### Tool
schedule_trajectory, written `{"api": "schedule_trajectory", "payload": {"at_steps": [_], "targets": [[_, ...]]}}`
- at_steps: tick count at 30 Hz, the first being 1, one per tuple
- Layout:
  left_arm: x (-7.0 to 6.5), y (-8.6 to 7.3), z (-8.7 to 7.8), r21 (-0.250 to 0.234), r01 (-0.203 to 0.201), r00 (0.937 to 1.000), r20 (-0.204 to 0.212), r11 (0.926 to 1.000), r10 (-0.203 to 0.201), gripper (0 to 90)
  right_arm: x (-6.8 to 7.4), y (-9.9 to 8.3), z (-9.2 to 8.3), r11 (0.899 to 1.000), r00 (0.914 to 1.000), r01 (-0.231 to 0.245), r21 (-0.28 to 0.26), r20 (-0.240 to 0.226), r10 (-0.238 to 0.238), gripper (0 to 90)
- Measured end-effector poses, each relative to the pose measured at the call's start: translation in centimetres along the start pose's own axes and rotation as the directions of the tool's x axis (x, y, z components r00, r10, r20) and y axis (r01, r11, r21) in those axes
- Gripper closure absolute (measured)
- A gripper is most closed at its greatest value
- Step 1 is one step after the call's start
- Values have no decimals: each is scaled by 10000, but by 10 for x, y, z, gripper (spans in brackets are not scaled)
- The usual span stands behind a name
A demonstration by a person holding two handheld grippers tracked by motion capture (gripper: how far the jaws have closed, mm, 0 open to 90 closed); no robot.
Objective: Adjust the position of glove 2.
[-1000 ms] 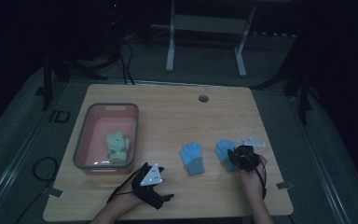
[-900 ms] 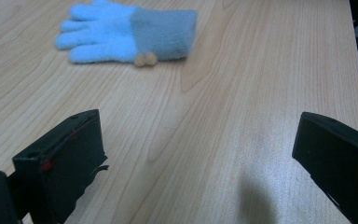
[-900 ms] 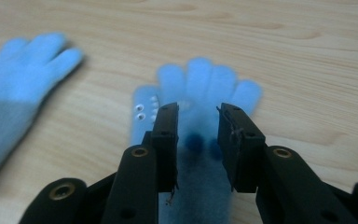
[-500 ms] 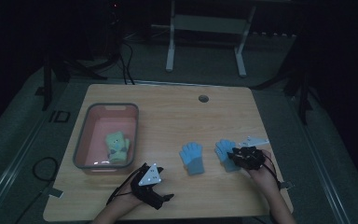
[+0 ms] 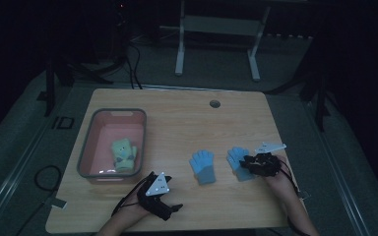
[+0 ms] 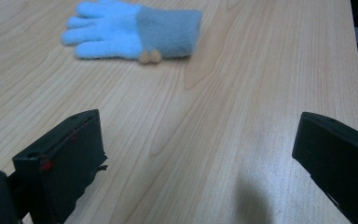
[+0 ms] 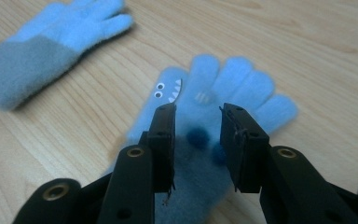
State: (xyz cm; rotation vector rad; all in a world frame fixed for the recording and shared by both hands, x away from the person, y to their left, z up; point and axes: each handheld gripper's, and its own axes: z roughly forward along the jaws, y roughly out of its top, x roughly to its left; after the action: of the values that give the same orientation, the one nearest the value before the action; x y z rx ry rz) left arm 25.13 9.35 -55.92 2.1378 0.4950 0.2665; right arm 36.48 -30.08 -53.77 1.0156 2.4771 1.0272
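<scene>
A blue glove with a small face (image 7: pixel 205 107) lies flat on the table (image 5: pixel 187 123) — the right tool (image 7: pixel 196 128) sits over its palm, jaws partly parted and astride the fabric, not clenched. A second glove (image 5: pixel 203 166) lies just beside. The left tool (image 5: pixel 163 206) rests released — near the table's front edge.

2 blue gloves on the table: 1 plain glove (image 5: pixel 203 166) out in front of the left gripper (image 5: pixel 163 209), 1 monster-face glove (image 7: pixel 214 107) right under the right gripper (image 7: pixel 196 122), w/ its jaws a bit apart over it. 1 yellow-green glove (image 5: pixel 123 155) in the bin, far side of the left gripper. So 3 gloves total. 1 pink bin (image 5: pixel 91 142). 1 wood table (image 5: pixel 187 118). 2 grippers, 1 per hand.
</scene>
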Motion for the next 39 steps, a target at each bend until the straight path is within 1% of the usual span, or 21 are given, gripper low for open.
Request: {"api": "schedule_trajectory", "payload": {"at_steps": [1,3,4,5,6,7,9,11,12,14,16,18,23,24,27,30,33,36,37,38,39], "targets": [[0,0,0,-3,17,10000,6,10000,-17,24,1,-1,2,10000,10000,-15,13,-42,15,653],[0,0,1,-1,17,10000,1,10000,-17,24,2,-4,5,9998,9999,-59,192,128,57,654],[0,0,1,6,-2,10000,6,10000,2,24,2,-5,7,9997,9997,-69,231,252,64,669],[0,0,1,7,-1,10000,2,10000,1,24,3,-6,7,9996,9993,-226,162,295,222,698],[0,0,1,6,-4,10000,6,10000,4,24,5,-7,8,9995,9985,-302,135,455,295,723],[0,0,1,7,-9,10000,6,10000,9,24,7,-7,8,9996,9976,-253,136,646,244,758],[0,0,1,0,-17,10000,-3,10000,17,24,12,-6,9,9995,9952,-220,217,960,198,817],[0,0,1,26,-53,10000,-2,10000,53,24,17,-5,10,9996,9917,-203,199,1274,176,837],[-1,0,1,43,-70,10000,-6,10000,70,24,20,-5,11,9996,9893,-254,158,1441,229,844],[-1,0,1,41,-60,10000,-5,10000,60,24,21,-5,11,9982,9858,-577,133,1588,549,854],[-1,0,1,35,-59,10000,-10,10000,59,24,22,-3,10,9977,9833,-664,163,1706,627,864],[0,0,1,31,-49,10000,3,10000,49,24,22,0,6,9970,9831,-774,37,1668,757,870],[0,0,1,27,-23,10000,-11,10000,23,24,25,8,-2,9972,9829,-712,-212,1690,738,872],[0,0,1,59,-68,10000,-3,10000,68,24,29,19,-14,9950,9867,-702,-712,1417,798,872],[0,0,1,75,-72,10000,-14,9999,72,24,35,31,-23,9921,9914,-697,-1046,1033,806,872],[0,0,1,72,-89,10000,-15,9999,89,24,47,42,-28,9911,9955,-400,-1270,800,505,872],[0,0,1,60,-72,10000,-4,10000,72,24,60,53,-27,9910,9980,-103,-1333,608,186,871],[0,0,1,60,-87,10000,-7,9999,87,24,70,62,-22,9906,9998,-45,-1369,198,73,871],[0,0,1,60,-87,10000,-7,9999,87,24,70,62,-22,9906,9998,-45,-1369,198,73,871],[0,0,0,54,-89,10000,-2,9999,89,24,74,64,-19,9906,9999,28,-1365,132,-10,871],[0,0,0,64,-126,9999,-23,9999,126,24,81,69,-15,9899,9999,99,-1411,-69,-110,871]]}}
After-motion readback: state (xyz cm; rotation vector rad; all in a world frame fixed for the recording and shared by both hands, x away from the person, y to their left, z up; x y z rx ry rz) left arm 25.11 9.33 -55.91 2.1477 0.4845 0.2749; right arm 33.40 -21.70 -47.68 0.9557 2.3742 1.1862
